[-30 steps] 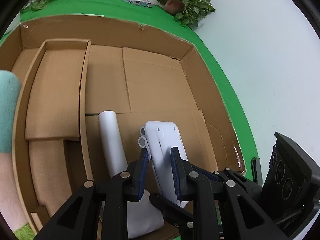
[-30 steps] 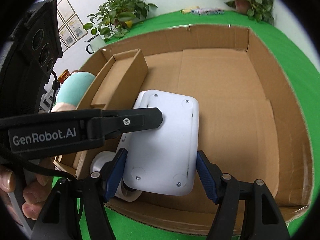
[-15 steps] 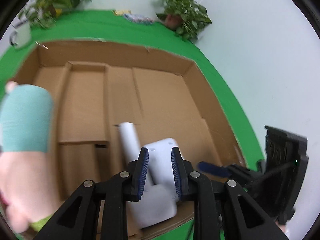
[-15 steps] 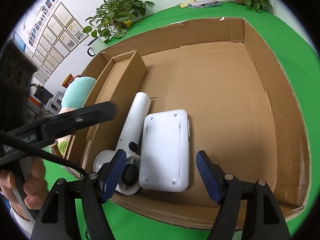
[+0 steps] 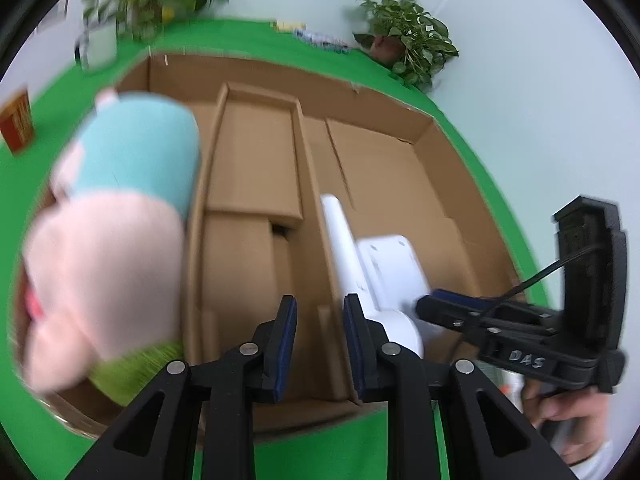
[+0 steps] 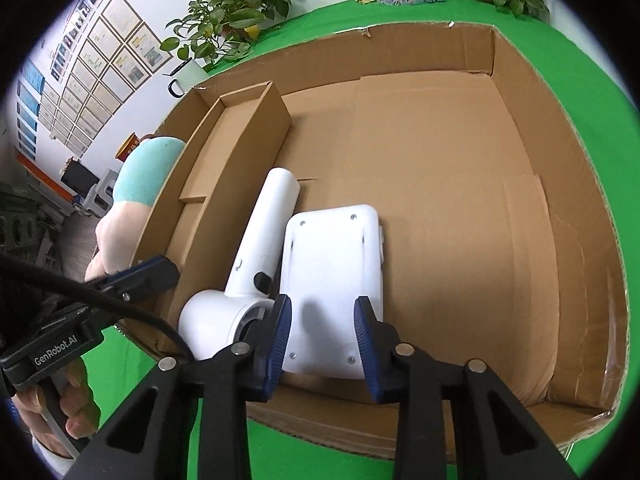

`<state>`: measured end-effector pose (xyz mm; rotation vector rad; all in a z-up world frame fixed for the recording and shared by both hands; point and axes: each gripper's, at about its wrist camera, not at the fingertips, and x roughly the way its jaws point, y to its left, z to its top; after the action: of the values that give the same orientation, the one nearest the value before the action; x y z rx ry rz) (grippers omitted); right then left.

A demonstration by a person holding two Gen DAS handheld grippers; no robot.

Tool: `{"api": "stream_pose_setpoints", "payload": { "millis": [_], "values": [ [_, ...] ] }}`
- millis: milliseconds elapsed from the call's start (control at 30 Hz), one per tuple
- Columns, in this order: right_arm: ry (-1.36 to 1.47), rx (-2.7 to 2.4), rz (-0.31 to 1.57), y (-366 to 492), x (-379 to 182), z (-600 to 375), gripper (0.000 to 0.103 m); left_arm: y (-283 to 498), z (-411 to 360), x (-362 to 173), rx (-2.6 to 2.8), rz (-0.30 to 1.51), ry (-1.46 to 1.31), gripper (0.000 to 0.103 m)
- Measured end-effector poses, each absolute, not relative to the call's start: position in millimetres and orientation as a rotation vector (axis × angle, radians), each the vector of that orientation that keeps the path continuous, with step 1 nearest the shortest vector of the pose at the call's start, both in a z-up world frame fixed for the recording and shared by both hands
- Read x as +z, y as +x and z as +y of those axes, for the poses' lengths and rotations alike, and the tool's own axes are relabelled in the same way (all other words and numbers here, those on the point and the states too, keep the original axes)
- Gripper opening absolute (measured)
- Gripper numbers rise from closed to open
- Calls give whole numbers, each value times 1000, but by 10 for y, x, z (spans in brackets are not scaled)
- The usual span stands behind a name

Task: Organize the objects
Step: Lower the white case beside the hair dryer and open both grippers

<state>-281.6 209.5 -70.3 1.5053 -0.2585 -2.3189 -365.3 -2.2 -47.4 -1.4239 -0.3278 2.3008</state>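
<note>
A big, shallow cardboard box (image 6: 460,128) sits open on the green table (image 6: 592,64), and most of its floor is bare brown board. Tucked against its left wall is a narrower cardboard tray (image 6: 240,136), split by a low cross wall into two sections, both with nothing in them that I can see. Near the front left corner of the box lie two white things side by side and touching: a hair dryer (image 6: 256,248), flat on the floor with its handle pointing toward the far wall and its round head at the front edge, and next to it, on the right, a flat white device (image 6: 332,280) lying with its screwed underside up. Outside the box, against its left wall, a soft toy (image 5: 116,216) in pale pink and teal rests on the table. The right gripper (image 6: 322,332) hangs over the near end of the white device; its jaws have just been closing and stand a little apart, not pressing on anything. The left gripper (image 5: 320,344) hovers over the front edge of the box near the tray, jaws slightly apart with nothing between them.
</note>
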Motion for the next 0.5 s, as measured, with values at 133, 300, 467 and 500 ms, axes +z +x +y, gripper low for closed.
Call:
{"api": "stream_pose_setpoints", "payload": {
  "millis": [133, 300, 467, 500],
  "values": [
    [1520, -2292, -306, -2796, -712, 2145, 31, -3575, 81, -568, 2325, -327, -1443, 23],
    [1528, -2393, -269, -2867, -654, 2242, 69, -3580, 55, -595, 2333, -426, -1485, 23],
    [1539, -2390, -114, -3026, -669, 2051, 71, -3619, 91, -623, 2364, -433, -1526, 25],
    [1550, -2388, -87, -3061, -695, 2014, 71, -3626, 97, -624, 2367, -434, -1535, 25]
  ]
}}
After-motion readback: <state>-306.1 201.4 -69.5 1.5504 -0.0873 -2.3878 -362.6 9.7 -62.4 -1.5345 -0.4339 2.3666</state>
